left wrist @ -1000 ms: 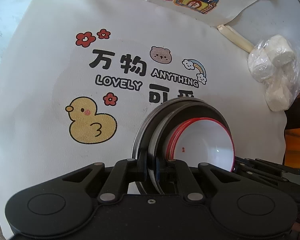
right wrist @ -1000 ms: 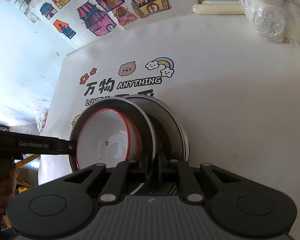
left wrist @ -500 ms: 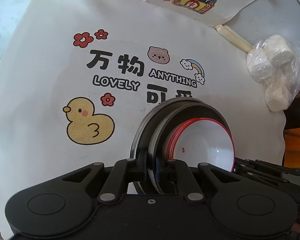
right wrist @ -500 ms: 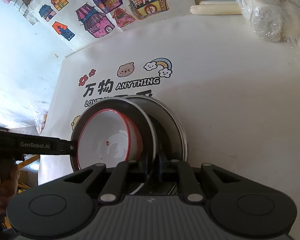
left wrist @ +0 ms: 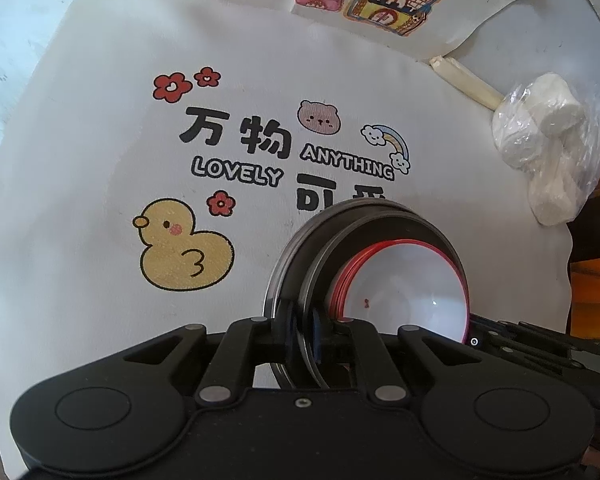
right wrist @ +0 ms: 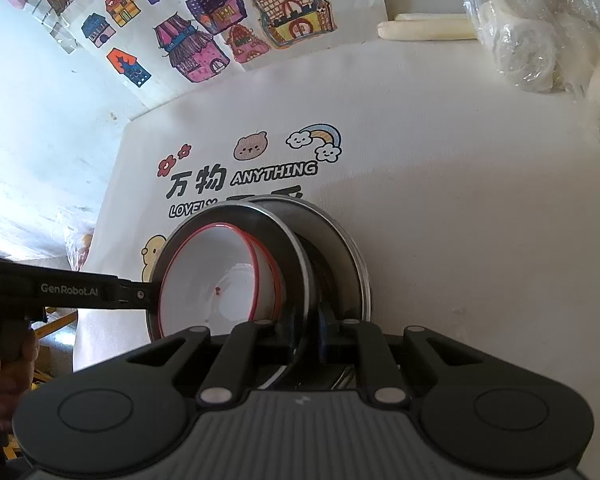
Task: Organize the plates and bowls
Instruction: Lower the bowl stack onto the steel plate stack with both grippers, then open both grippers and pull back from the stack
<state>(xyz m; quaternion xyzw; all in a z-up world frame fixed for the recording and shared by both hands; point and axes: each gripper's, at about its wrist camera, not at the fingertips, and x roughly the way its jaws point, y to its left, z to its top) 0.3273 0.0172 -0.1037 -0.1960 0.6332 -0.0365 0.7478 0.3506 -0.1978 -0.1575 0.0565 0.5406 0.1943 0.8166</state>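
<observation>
I am easing both grippers, left gripper [left wrist: 302,338] and right gripper [right wrist: 305,334], their jaws opening around the plate rim [left wrist: 296,264]; I am keeping the 2 level so the bowls [right wrist: 220,276] settle.

Bright daylight over a worktop [left wrist: 16,32] of pale mottled surface, spread with a white printed cloth [left wrist: 80,300] showing a duck and lettering; beyond it a sheet of coloured house drawings [right wrist: 220,40].

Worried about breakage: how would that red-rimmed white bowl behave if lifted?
The red-rimmed bowl looks rigid, and its glossy highlight suggests a slippery surface. Nested in a second bowl on the dark plates, it might slide or rattle. Ceramic or plastic, I cannot tell.
</observation>
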